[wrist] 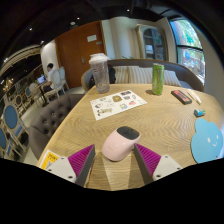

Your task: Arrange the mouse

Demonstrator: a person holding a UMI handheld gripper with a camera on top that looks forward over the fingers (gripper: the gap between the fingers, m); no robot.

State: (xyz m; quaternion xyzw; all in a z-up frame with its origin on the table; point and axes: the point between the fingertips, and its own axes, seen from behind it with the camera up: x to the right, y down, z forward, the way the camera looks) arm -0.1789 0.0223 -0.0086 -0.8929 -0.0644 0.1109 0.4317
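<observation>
The gripper [113, 160] is held wide, its pads [81, 160] flanking the pink mouse [121, 144], which rests on the table [150, 125] with gaps either side. A sheet [118, 103] lies beyond at 12 o'clock, a jug [99, 73] at 11, a green can [157, 79] at 1.

A home dining room: wooden table [150, 115], upholstered chairs [45, 108], wooden door [78, 50], glass cabinet [152, 42].

— What sits on the wooden table?
— A pale pink mouse [121, 143], rounded, dark wheel on top, resting flat.
— And where exactly?
— Between the gripper's [117, 160] spread fingers, gaps showing either side.
</observation>
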